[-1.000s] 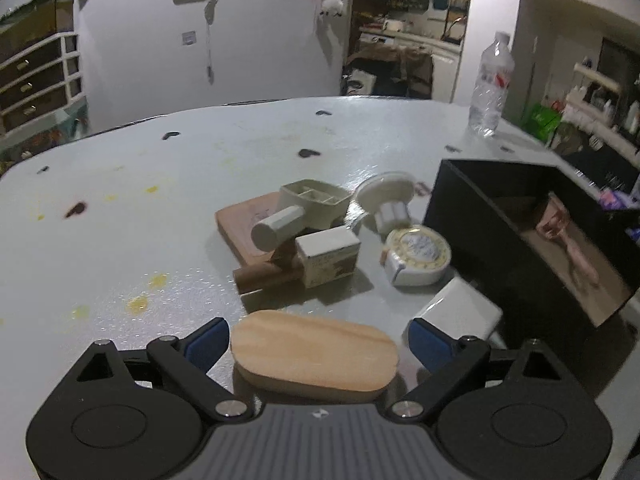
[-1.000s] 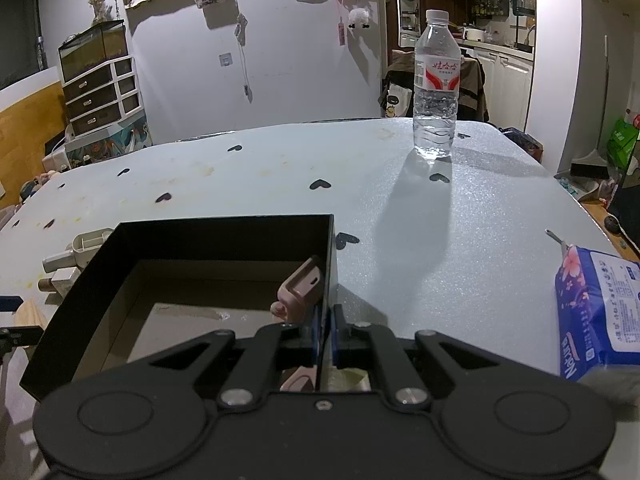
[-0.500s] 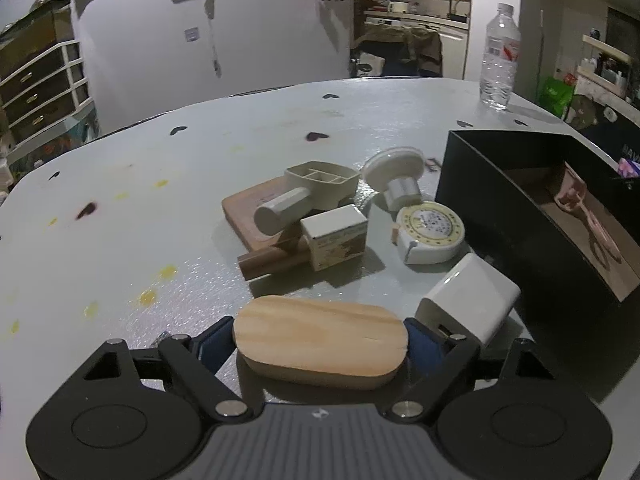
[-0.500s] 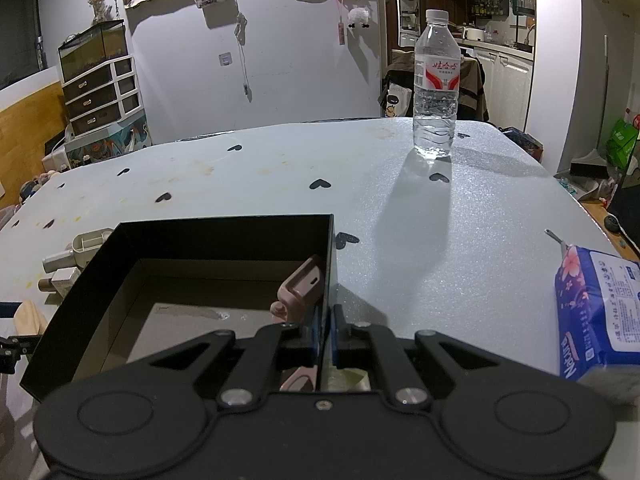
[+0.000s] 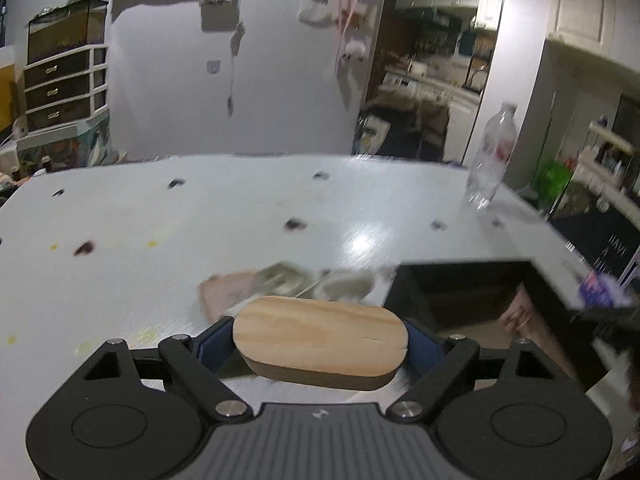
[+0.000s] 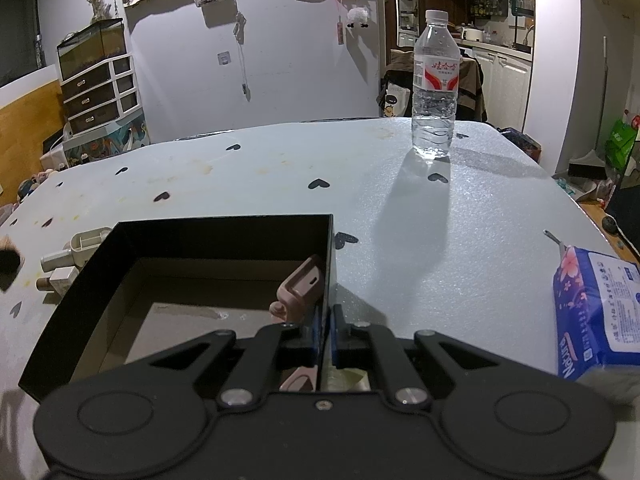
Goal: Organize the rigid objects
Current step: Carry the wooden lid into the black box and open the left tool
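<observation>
Carrying step: left gripper [image 5: 320, 344] clamps wooden oval block [image 5: 320, 336]; right gripper [image 6: 325, 330] pinches black box [image 6: 224, 224] wall. Next: release block over box, right of left tongs.

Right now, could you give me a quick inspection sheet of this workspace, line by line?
Surface: pale table with dark heart marks and yellowish stains.
Job's things: oval wooden block raised off the table; black box holds a pink item; beige and wooden pieces lie left of the box.
Clutter: water bottle stands upright; blue tissue pack near the right edge.
Tongs: left tongs clamp the block by its ends; right tongs pinch the box's wall.
Cables: a cord hangs on the far wall.
Surroundings: drawer unit, kitchen behind.
</observation>
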A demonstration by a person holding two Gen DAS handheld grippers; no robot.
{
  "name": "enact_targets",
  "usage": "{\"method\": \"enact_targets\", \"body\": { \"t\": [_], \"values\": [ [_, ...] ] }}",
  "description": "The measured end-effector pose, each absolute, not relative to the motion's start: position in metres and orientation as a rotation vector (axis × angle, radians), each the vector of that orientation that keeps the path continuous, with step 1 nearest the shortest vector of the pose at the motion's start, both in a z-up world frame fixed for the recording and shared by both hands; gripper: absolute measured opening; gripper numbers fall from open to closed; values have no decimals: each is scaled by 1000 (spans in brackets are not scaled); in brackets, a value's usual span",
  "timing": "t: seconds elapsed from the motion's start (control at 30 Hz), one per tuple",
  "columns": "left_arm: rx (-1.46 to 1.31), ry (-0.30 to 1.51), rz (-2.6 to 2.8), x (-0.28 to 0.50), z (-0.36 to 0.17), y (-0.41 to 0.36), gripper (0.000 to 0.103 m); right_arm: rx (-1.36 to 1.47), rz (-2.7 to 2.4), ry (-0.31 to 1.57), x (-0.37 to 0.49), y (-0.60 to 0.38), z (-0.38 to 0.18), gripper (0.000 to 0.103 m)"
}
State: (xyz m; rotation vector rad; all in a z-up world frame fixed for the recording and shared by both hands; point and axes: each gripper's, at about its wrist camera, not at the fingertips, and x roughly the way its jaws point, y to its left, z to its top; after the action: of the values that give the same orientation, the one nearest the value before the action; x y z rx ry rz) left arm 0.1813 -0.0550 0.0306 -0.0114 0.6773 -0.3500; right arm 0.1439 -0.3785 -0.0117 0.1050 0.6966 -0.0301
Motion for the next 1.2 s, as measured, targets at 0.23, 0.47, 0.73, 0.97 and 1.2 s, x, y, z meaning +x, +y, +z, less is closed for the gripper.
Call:
{"method": "enact_targets", "body": {
  "t": [0.23, 0.47, 0.73, 0.97, 1.2],
  "values": [
    [-75, 701, -425, 194, 49, -110, 88, 96, -31, 697, 144, -377, -11, 5],
    [-176, 814, -472, 211, 41, -163, 88, 97, -31, 696, 144, -377, -11, 5],
    [-283, 1002, -401, 233, 2, -202, 88, 84, -33, 695, 143, -374, -11, 5],
    [-252, 973, -308, 245, -7, -221, 88, 92, -31, 694, 142, -375, -10, 5],
    [-236, 988, -228, 259, -19, -233, 88, 97, -27, 694, 142, -377, -11, 5]
  ]
}}
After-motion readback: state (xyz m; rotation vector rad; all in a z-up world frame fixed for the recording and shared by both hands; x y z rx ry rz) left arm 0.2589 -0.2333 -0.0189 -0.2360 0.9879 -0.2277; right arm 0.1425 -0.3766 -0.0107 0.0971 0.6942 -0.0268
